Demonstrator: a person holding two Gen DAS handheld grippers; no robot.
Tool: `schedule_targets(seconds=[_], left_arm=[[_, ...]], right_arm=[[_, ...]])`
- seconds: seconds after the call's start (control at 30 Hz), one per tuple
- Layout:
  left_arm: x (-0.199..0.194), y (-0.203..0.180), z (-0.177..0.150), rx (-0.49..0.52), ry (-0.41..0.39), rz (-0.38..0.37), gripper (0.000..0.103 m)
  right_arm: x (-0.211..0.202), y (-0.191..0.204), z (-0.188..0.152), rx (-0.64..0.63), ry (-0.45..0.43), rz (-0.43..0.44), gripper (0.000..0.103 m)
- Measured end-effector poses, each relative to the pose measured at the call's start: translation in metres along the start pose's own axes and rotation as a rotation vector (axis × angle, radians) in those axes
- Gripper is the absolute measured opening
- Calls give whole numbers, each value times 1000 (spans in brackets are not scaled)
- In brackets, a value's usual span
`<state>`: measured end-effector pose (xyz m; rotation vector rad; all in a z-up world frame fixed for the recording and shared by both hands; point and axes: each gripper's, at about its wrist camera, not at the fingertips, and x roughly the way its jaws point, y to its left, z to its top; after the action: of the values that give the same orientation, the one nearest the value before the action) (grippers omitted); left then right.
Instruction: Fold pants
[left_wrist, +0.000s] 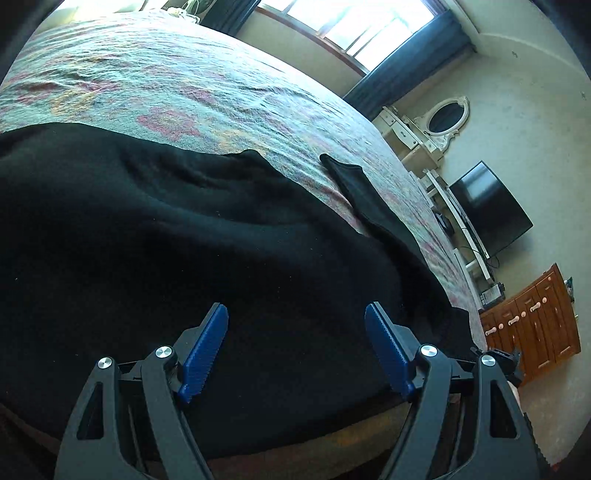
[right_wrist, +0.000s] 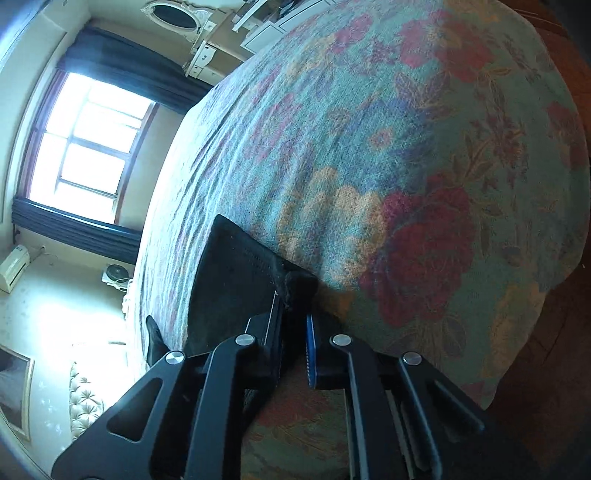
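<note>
Nowhere legible writing, black pants (left_wrist: 184, 240) on floral bedspread (right_wrist: 406, 147)

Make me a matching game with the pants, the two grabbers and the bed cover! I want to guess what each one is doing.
Things:
1. pants
2. left hand-held gripper
3. right hand-held gripper
4. bed cover

States:
A. shut on a bit of black cloth
B. flowery, with red and yellow blooms
C. wide open, holding nothing
D. black, spread out on the bed

Pairs: 1-D, 2-C, 3-A, 4-B
</note>
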<state>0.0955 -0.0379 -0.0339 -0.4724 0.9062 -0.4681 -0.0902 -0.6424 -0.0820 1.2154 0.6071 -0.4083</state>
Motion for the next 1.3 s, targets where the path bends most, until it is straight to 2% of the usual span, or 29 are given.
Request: schedule_targets(seconds=[0.07,0.13,0.17,0.23,0.3,0.4,0.5,0.57,0.63,0.7,0.8,0.83,0.93,0.97,1.0,1.03,1.07,1.1,1.2,1.3], left_arm=[[-2,1,0,6,-6,4,76],[-2,5,0,-10,-12,-9,76],[-2,7,0,-16,-14,-15,76],[-1,9,-1,-17,-17,-19,76],[-1,8,-2,-10,-23,-25,78],[-2,6,-5,-3,-33,-31,83],[-3,5,-7,7,-43,-25,85],[-2,4,-8,15,-48,-16,85],[-2,3,-9,21,-50,-8,86],[-1,2,-7,16,-53,-6,86],[0,4,-6,3,-49,-10,86],[0,4,-6,-1,-46,-10,87],[2,6,-5,-6,-34,-14,89],[3,6,-4,-7,-32,-21,91],[3,5,-3,-7,-30,-21,91],[4,5,-3,-5,-26,-16,91],[6,3,-3,6,-19,-7,91],[7,1,-3,21,-13,4,92],[11,-6,-6,76,-4,29,95],[14,-11,-8,102,-1,62,95]], right_arm=[[-10,3,3,-13,-24,-40,20],[-22,29,2,-102,-112,-187,27],[-28,48,1,-166,-163,-225,34],[-32,93,-6,-309,-233,-238,40],[-25,150,-26,-468,-253,-191,51],[18,250,-75,-724,-158,-92,65],[94,344,-134,-930,34,4,66],[145,390,-179,-1032,132,12,66],[197,429,-225,-1161,178,-27,66],[237,455,-267,-1275,193,-92,66],[291,473,-306,-1395,216,-193,66],[305,471,-313,-1431,206,-231,66],[336,461,-319,-1533,147,-429,66],[342,456,-315,-1525,171,-443,67],[343,451,-309,-1499,195,-420,67],[341,448,-303,-1469,212,-390,64],[338,446,-297,-1445,230,-364,37],[332,445,-292,-1432,229,-356,14],[296,448,-271,-1403,170,-280,9],[239,443,-233,-1308,127,-150,8]])
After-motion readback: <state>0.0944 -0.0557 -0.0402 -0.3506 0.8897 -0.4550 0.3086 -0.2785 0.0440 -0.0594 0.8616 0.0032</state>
